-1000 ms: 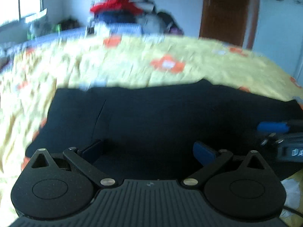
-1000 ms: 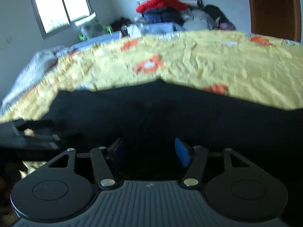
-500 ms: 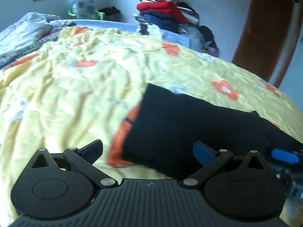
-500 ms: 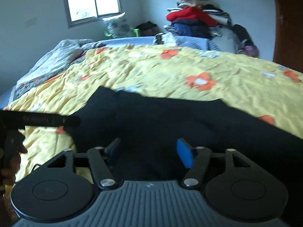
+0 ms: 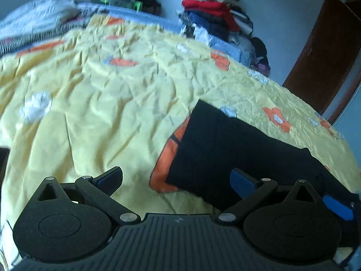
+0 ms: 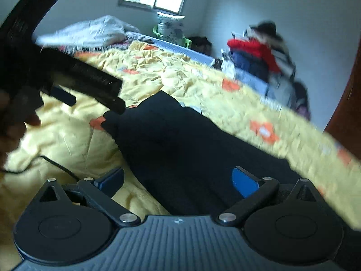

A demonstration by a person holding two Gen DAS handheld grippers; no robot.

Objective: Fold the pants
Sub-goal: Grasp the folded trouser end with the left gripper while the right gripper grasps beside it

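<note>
Having just been opening, the right gripper (image 6: 177,177) stands apart over the pants (image 6: 180,140), nothing clamped. Left gripper (image 5: 176,178), also apart, is now seen beside the pants' edge on the bed (image 5: 101,94).

Pants (image 5: 237,155): lower-right end runs behind left gripper (image 5: 178,180) body in left wrist view, hidden. In right wrist view pants (image 6: 185,144) near end also goes under right gripper (image 6: 178,180) housing at 6 o'clock. Clothes pile (image 6: 261,54) at 1 o'clock blurred, items unreadable. Other gripper (image 6: 74,76) at 10 o'clock smeared, cut by frame edge; hand (image 6: 9,131) at 9 o'clock mostly cut off.
</note>
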